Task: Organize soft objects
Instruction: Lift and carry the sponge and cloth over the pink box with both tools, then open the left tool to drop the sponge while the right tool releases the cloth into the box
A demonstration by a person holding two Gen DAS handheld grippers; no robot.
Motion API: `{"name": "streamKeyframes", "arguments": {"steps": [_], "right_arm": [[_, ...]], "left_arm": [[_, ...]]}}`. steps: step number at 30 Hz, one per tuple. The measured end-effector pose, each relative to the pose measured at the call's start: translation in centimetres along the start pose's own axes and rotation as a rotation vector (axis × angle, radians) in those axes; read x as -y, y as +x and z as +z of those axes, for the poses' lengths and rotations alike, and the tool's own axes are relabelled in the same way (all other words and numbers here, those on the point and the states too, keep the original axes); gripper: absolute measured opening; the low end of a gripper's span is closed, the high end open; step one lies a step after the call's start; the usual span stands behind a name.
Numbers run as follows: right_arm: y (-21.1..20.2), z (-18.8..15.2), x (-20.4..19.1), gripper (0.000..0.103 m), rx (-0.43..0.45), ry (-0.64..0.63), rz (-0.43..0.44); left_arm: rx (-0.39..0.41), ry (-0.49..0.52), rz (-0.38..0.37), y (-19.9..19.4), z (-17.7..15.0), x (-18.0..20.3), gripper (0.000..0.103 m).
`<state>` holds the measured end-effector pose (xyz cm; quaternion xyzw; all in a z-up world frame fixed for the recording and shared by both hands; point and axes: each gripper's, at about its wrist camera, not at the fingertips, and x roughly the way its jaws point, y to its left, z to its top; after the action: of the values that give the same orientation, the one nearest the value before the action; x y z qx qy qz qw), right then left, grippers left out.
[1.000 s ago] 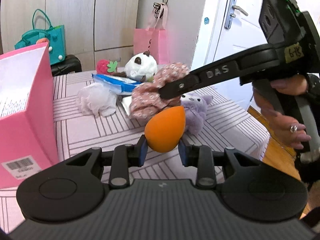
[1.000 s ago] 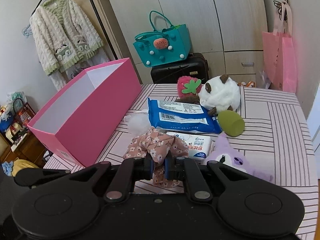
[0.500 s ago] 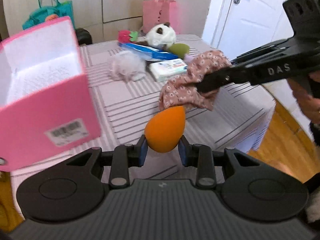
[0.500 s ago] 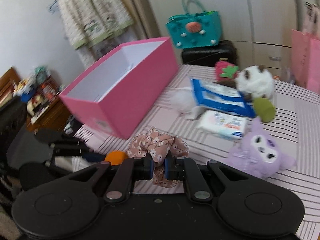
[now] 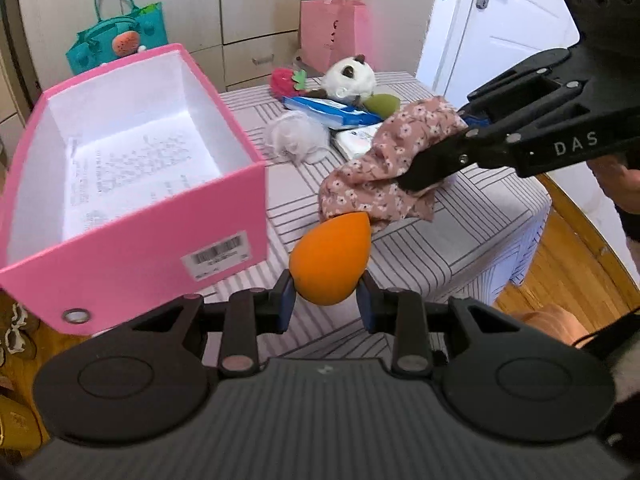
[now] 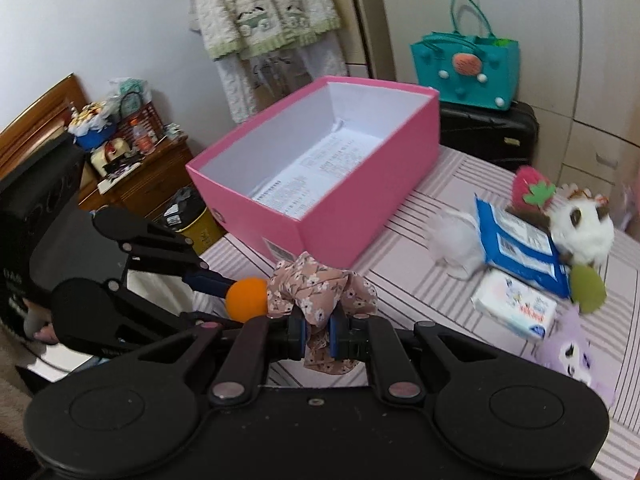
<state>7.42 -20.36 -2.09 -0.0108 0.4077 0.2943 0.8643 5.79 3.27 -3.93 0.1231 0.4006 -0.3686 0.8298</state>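
Left hand-held gripper (image 5: 325,298) pinching the orange sponge (image 5: 330,258) by its rounded end only; right hand-held gripper (image 6: 318,330) clamped on a fold of the floral scrunchie (image 6: 320,292). Both carried above the table (image 5: 460,240), just short of the open pink box (image 5: 132,216), scrunchie and sponge nearly touching. Likely trouble: sponge squirting out of so shallow a hold, loose scrunchie fabric catching the box rim, or the two hand-held grippers knocking together over the opening.

Teal tote (image 6: 466,68) on a black suitcase (image 6: 490,134), pink gift bag (image 5: 334,32) (by the wardrobe), white door (image 5: 508,20), hanging cardigan (image 6: 268,4)
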Motion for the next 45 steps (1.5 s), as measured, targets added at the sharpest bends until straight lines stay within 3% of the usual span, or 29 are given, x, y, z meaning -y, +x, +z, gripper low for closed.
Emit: {"name": "streamKeyframes", "arguments": {"steps": [14, 19, 23, 29, 35, 41, 45], "right_arm": [[-1.4, 5.7, -2.6, 0.013, 0.087, -0.149, 0.005], [-0.8, 8.3, -2.0, 0.013, 0.124, -0.153, 0.000], [0.9, 11.0, -0.9, 0.013, 0.151, -0.136, -0.013], [5.4, 14.9, 1.4, 0.013, 0.151, -0.115, -0.058], [12.0, 18.6, 4.4, 0.013, 0.049, -0.114, -0.083], [17.3, 20.1, 4.8, 0.013, -0.050, -0.220, -0.116], [19.2, 20.5, 5.1, 0.013, -0.103, -0.256, -0.131]], "left_arm": [[0.118, -0.057, 0.026, -3.9, 2.1, -3.4, 0.031], [0.188, -0.076, 0.071, -4.1, 4.1, -5.4, 0.031], [0.198, -0.094, 0.123, -2.4, 6.2, -7.4, 0.031], [0.135, -0.177, 0.186, 1.8, 10.0, -12.2, 0.031], [0.007, -0.337, 0.208, 6.6, 12.8, -18.5, 0.031], [-0.113, -0.412, 0.228, 11.5, 13.5, -21.5, 0.031], [-0.137, -0.437, 0.232, 13.1, 13.5, -22.4, 0.031]]}}
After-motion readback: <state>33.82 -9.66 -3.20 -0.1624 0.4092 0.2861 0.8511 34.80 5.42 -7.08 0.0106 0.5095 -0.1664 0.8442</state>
